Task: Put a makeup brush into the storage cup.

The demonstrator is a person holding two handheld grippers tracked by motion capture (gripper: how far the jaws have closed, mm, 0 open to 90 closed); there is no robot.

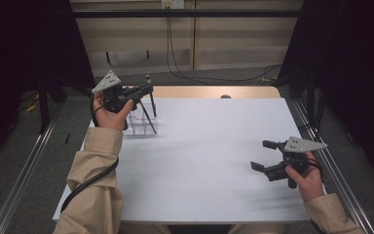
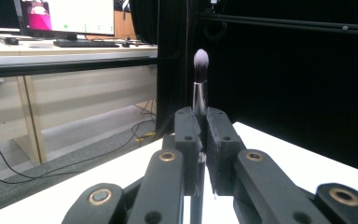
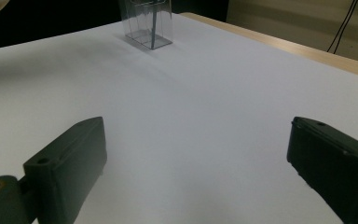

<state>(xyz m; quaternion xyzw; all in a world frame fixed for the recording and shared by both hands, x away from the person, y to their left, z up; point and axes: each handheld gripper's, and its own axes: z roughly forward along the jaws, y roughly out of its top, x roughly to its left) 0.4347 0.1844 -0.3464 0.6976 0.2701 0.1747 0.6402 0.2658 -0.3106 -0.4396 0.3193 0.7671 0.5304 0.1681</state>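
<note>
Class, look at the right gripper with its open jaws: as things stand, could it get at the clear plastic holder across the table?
Probably yes: bare white table lies between the right gripper and the clear holder. The left gripper, holding a brush above it, may crowd it.

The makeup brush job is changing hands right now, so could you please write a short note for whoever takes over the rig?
Left gripper: shut on the makeup brush, bristles up, held above the clear plastic organiser at the table's far left.
Right gripper: open, holding nothing, low over the white table at the near right.
Another dark slim tool stands tilted in the organiser.
Done: brush is gripped.
Left, by my guess: either lower the brush into a compartment and release it, or carry it off; I cannot tell which.
</note>
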